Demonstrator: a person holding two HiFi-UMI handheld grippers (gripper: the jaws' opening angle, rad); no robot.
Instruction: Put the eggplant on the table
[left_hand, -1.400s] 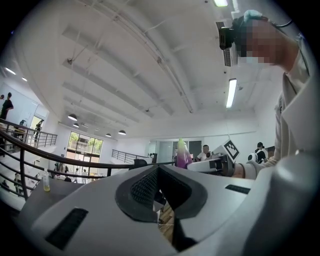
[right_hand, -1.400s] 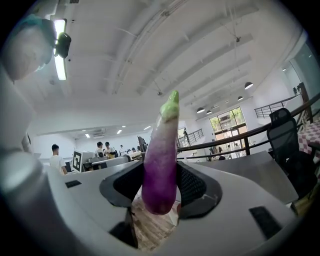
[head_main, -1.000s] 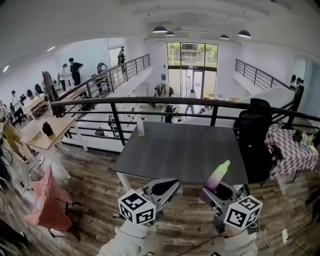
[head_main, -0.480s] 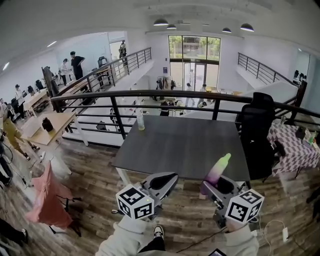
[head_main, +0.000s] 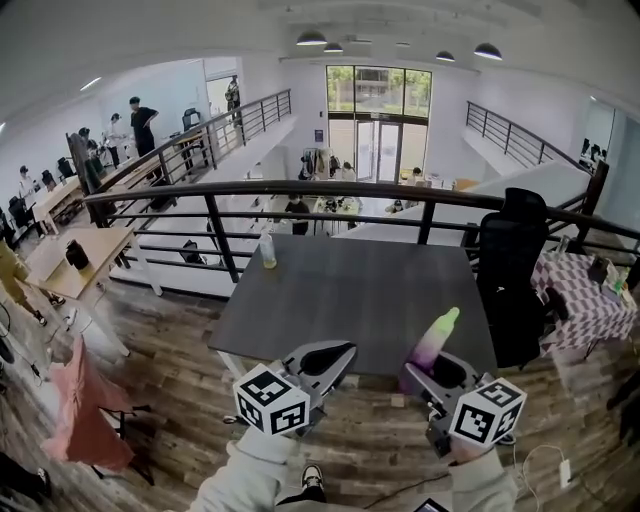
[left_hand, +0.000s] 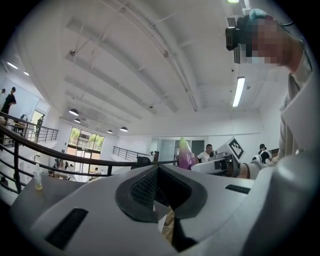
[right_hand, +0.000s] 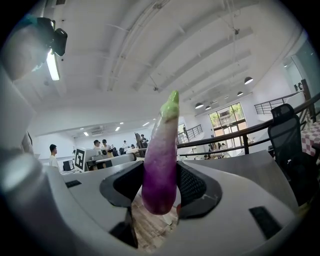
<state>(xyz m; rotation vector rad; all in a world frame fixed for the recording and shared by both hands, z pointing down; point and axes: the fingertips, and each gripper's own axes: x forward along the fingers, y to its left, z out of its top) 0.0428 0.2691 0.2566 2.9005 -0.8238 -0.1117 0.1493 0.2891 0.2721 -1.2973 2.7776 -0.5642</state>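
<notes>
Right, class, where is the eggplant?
The eggplant stands upright in the right gripper, lower right of the head view, by the table's near edge.

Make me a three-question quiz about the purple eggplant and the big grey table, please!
1. True or false: the long purple eggplant with a green tip already lies on the dark grey rectangular table.
2. What holds the eggplant? A) a bare hand B) the right gripper C) nothing, it lies on the floor
3. Fill in: near the table's far left corner stands a small clear ____.

Key: 1 false, it is up in the air, short of the table. 2 B. 3 bottle.
</notes>
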